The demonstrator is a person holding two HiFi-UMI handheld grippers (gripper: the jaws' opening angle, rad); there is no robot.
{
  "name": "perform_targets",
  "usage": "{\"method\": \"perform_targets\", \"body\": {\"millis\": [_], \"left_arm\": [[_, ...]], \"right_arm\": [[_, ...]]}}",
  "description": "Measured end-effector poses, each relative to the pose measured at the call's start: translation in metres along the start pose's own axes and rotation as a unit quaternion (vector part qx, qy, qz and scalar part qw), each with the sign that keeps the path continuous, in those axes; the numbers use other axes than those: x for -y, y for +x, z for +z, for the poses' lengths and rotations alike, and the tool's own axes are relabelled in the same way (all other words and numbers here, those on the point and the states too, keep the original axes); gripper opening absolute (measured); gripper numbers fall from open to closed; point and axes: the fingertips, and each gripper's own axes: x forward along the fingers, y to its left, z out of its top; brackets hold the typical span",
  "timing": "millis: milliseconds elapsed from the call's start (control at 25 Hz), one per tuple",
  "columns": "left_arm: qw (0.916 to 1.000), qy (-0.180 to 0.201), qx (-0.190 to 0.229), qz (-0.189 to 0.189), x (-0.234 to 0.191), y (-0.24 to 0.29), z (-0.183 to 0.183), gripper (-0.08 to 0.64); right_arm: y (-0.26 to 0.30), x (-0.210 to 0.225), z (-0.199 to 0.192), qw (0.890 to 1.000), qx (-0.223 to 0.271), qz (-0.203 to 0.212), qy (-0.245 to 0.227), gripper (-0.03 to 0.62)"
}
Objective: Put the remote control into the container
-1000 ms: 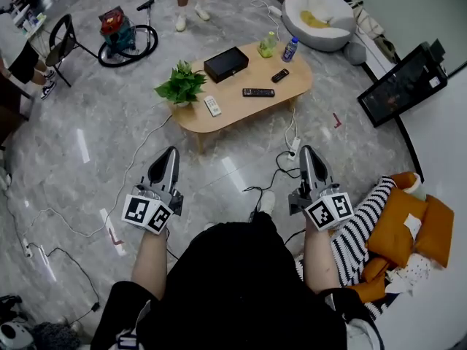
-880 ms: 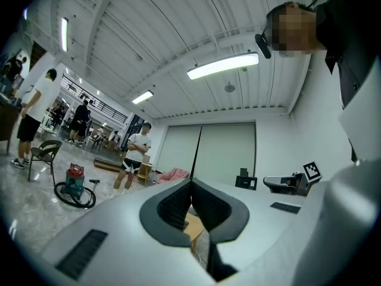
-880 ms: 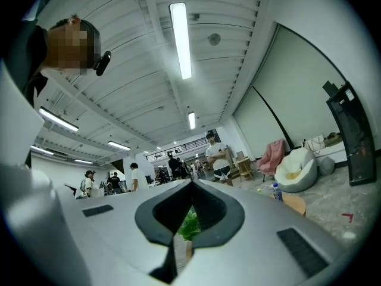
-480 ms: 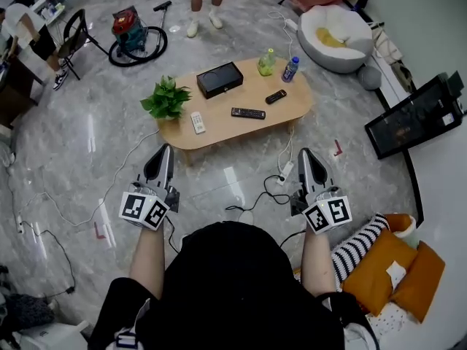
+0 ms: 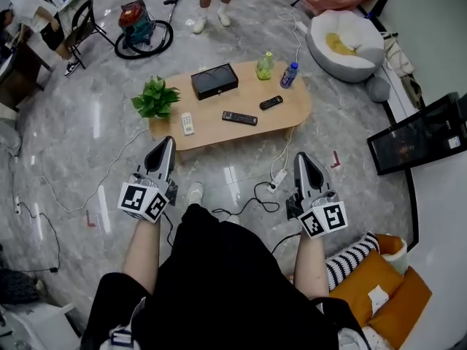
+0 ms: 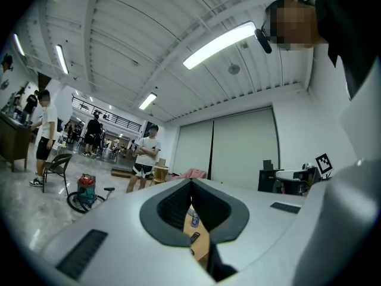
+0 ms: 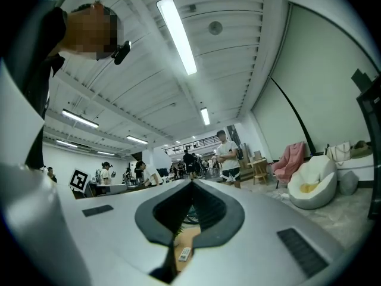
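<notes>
Both empty: left gripper (image 5: 167,143) has its jaws shut tight, pads meeting, nothing between them. Same for the right gripper (image 5: 300,157). We hold both over the marble floor (image 5: 87,144), pointing at the wooden coffee table (image 5: 292,111) but short of it, touching nothing on it.

All remotes are on the table, none in the container. The long black remote control (image 5: 239,117) lies mid-table toward the near edge. The small black remote (image 5: 271,102) is to its right, nearer the right end. The white remote (image 5: 187,123) is by the near edge toward the left end. The black container (image 5: 214,81) sits at the far edge, left of centre, apart from all three.

A potted plant (image 5: 155,98) stands at the left end, just beside the white remote. A green bottle (image 5: 265,65) and a blue bottle (image 5: 290,74) stand at the far edge toward the right end.

The left gripper view looks past the shut jaws at the blue bottle and small black remote. The right gripper view shows the white remote below its jaws.
</notes>
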Motion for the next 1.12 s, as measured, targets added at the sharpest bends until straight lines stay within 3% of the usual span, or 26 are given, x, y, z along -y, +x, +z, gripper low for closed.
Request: {"method": "perform_targets", "body": {"millis": [280, 520, 1120], "left_arm": [[0.9999, 0.006, -0.014, 0.000, -0.010, 0.048, -0.005, 0.009], [0.9994, 0.003, -0.021, -0.026, -0.034, 0.108, -0.018, 0.008], [0.9973, -0.023, -0.042, -0.056, -0.161, 0.240, -0.025, 0.008]], "right_arm": [[0.032, 0.024, -0.004, 1.000, -0.005, 0.000, 0.001, 0.009], [0.083, 0.046, -0.014, 1.000, -0.018, -0.012, -0.010, 0.009], [0.271, 0.067, -0.050, 0.997, -0.065, -0.024, -0.029, 0.009]]}}
